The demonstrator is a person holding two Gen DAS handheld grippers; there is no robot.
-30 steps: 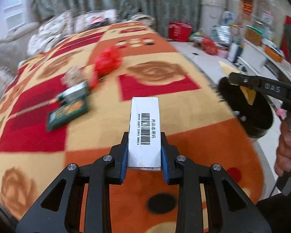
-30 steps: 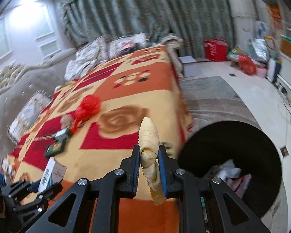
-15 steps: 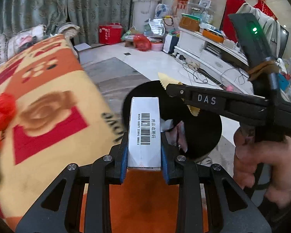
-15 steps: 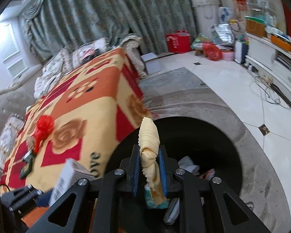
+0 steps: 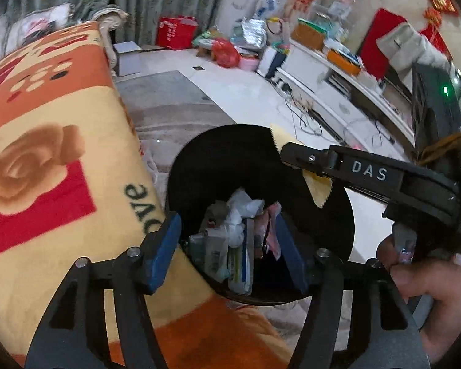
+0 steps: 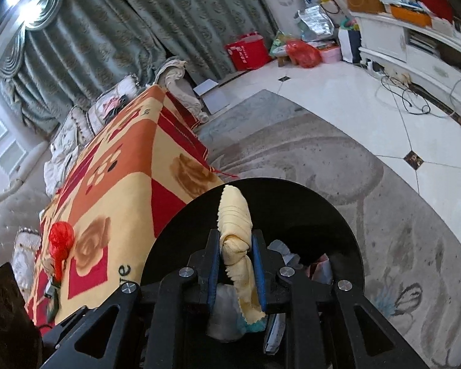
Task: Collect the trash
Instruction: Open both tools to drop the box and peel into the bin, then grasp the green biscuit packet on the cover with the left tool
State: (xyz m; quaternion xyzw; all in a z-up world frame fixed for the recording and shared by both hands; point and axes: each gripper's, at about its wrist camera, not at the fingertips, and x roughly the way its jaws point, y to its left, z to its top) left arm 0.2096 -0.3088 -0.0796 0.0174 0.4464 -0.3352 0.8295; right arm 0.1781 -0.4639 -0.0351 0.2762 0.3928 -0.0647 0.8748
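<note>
A black round trash bin (image 5: 199, 166) stands on the floor beside the blanket-covered table; it also shows in the right wrist view (image 6: 292, 203). My left gripper (image 5: 227, 246) is open and empty right above the bin, over boxes and crumpled white paper (image 5: 239, 215) inside. My right gripper (image 6: 236, 264) is shut on a yellow cloth (image 6: 234, 218) and holds it over the bin; it also shows in the left wrist view (image 5: 304, 163) with the cloth (image 5: 316, 189) hanging below. A red crumpled bag (image 6: 60, 240) lies on the table.
The table carries an orange, red and yellow blanket (image 5: 46, 153). A grey patterned rug (image 6: 353, 160) lies under the bin. A white cabinet (image 5: 322, 77), cables and bags (image 5: 224, 55) stand along the far wall. Small dark packets (image 6: 52, 292) lie near the red bag.
My left gripper swung from the table to above the bin, opened and let go of the white barcode box. My right gripper carried the yellow cloth over the bin.
</note>
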